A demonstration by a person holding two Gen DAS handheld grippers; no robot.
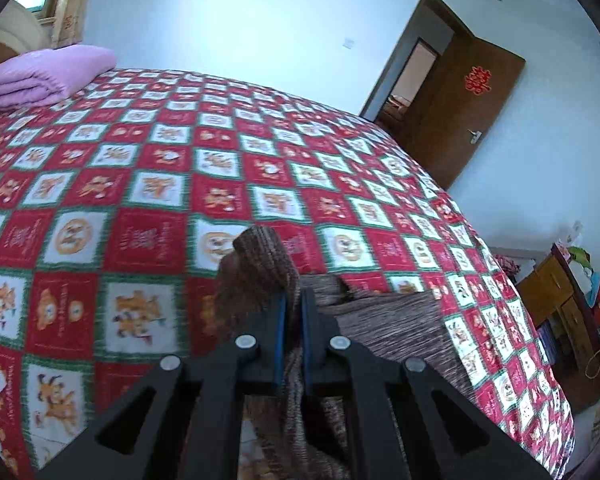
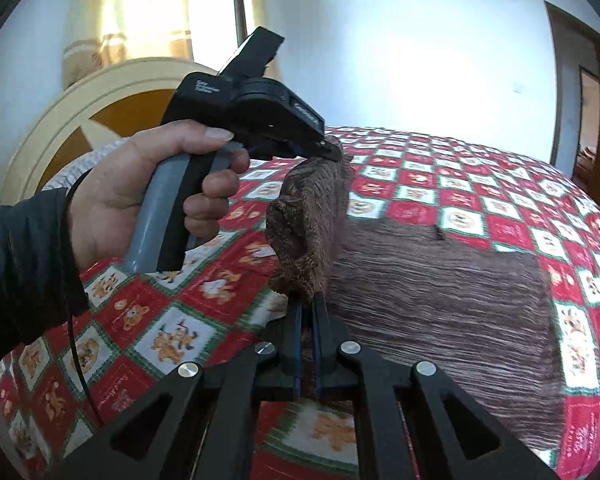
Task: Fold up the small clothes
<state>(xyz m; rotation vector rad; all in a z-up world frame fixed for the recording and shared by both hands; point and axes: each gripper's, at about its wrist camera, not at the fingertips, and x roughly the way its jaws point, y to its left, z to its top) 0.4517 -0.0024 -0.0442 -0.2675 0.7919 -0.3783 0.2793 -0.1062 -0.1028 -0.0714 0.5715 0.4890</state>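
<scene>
Garment (image 2: pixel 440 312), brown ribbed knit with a fuzzy streaked weave, lies mostly flat on the bed (image 1: pixel 148 184) over its red-white-green checked cartoon quilt. Left claw (image 1: pixel 293 304) pinches one lifted edge between blue-padded fingers; right claw (image 2: pixel 307 308) pinches another bunched fold (both clamped tight). Only the right view shows the left hand (image 2: pixel 140 188) on its grey-black handle; only the left view shows the pink folded blanket (image 1: pixel 40 76) and brown door (image 1: pixel 472 108).

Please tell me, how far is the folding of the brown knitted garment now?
Done: the brown knitted garment lies spread on the checkered bedspread. In hand: the left gripper and right gripper each pinch one lifted edge. Left: carrying that edge across and laying it down; no finished fold shows.
</scene>
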